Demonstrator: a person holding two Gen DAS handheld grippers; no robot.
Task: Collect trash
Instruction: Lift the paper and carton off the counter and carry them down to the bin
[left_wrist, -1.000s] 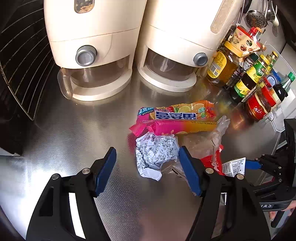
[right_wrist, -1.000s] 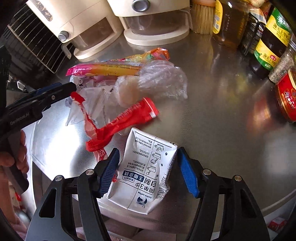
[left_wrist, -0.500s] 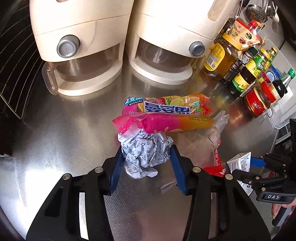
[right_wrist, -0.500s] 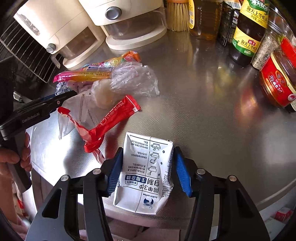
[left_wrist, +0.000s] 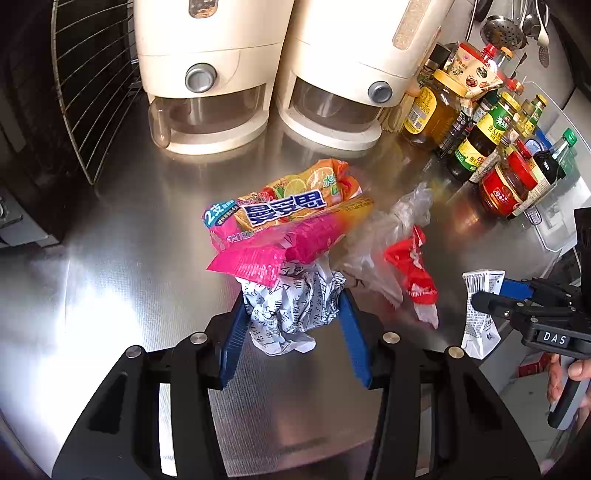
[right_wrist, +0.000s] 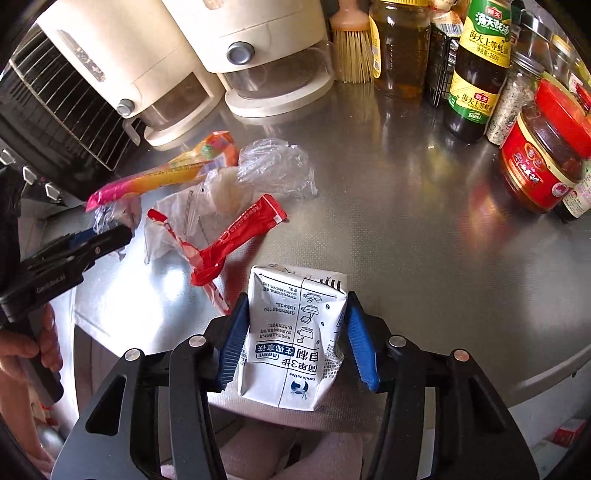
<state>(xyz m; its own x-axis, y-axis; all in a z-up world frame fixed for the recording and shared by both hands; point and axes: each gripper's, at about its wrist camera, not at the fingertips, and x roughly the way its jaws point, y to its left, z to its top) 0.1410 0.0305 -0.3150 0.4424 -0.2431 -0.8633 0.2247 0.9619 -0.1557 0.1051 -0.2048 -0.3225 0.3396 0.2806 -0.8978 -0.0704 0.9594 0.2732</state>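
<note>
My left gripper (left_wrist: 291, 301) is shut on a crumpled printed paper ball (left_wrist: 295, 321) just above the steel counter (left_wrist: 110, 258). A pink and orange candy wrapper (left_wrist: 288, 214) leans on top of the ball. To its right lie a clear plastic bag (left_wrist: 391, 236) and a torn red sachet (left_wrist: 410, 266). My right gripper (right_wrist: 297, 297) is shut on a white coffee carton (right_wrist: 295, 332) near the counter's front edge. From the right wrist, the red sachet (right_wrist: 240, 232), clear bag (right_wrist: 273, 166) and left gripper (right_wrist: 107, 236) sit to the left.
Two cream dispensers (left_wrist: 207, 74) (left_wrist: 351, 74) stand at the back beside a wire rack (left_wrist: 92, 92). Sauce bottles and jars (left_wrist: 495, 147) crowd the right side, including a red jar (right_wrist: 543, 155) and a brush (right_wrist: 351, 48). The counter edge (right_wrist: 517, 387) runs close below.
Both grippers' jaws closed, the left on the paper ball and the right on the carton. The left drew back with the ball, tipping up the pink wrapper's near end.
</note>
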